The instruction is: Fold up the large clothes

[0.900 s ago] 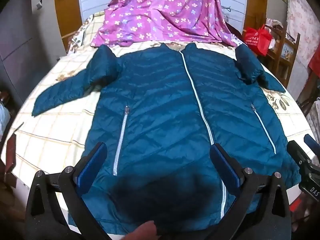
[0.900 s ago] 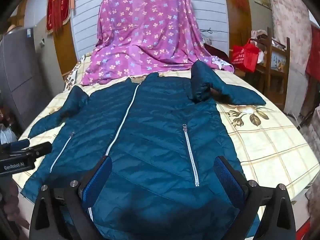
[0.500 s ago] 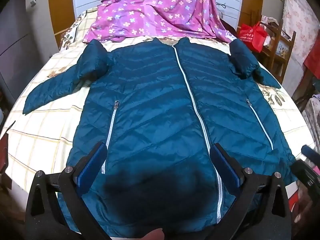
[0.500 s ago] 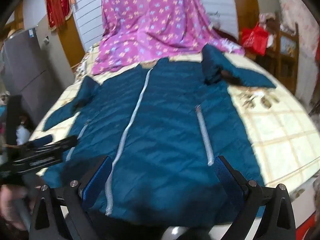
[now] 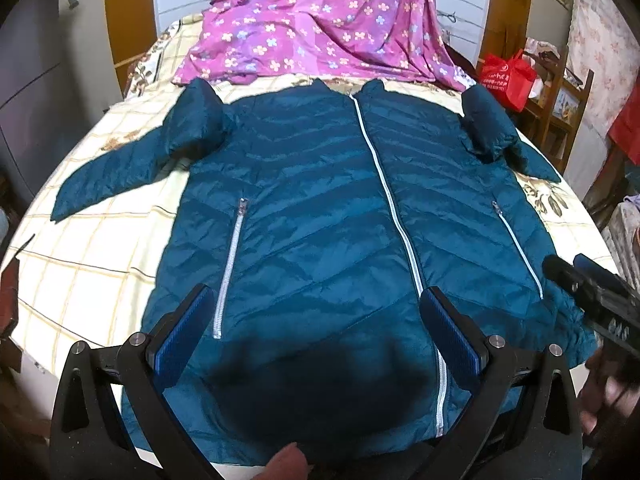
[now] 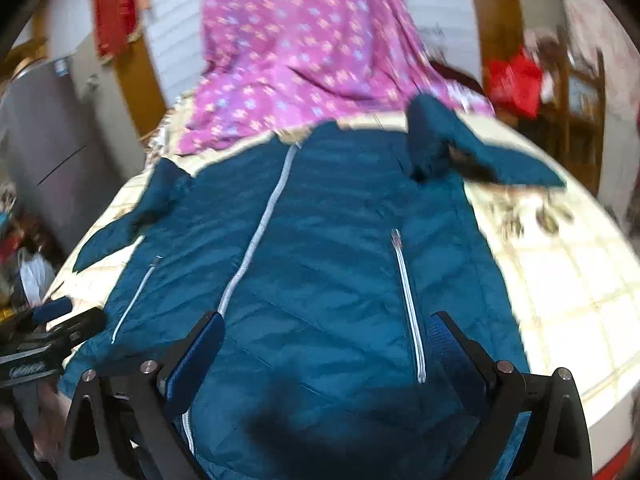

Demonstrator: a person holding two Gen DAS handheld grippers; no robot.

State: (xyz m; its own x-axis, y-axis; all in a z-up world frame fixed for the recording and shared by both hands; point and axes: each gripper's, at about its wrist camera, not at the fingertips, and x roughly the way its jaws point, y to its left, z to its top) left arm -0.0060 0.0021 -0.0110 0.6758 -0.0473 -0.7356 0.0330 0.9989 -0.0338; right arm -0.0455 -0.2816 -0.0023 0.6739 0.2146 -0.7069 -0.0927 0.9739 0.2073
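A large teal quilted jacket (image 5: 320, 208) lies flat, front up, on the bed, with a white centre zip and two pocket zips. Its sleeves are bunched at the shoulders and reach outward. It also shows in the right wrist view (image 6: 328, 264), which is blurred. My left gripper (image 5: 316, 332) is open and empty above the hem near the centre zip. My right gripper (image 6: 324, 352) is open and empty above the jacket's lower right half. Each gripper shows at the edge of the other's view: the right gripper (image 5: 596, 300) and the left gripper (image 6: 48, 336).
The bed has a cream checked sheet (image 5: 92, 248). A purple flowered cloth (image 5: 316, 24) hangs over the headboard. A red bag (image 5: 506, 80) sits on a wooden shelf to the right. A grey cabinet (image 5: 36, 92) stands to the left.
Both grippers stay open. The right gripper has swung and moved forward over the jacket, so its view is blurred. The left gripper has shifted slightly.
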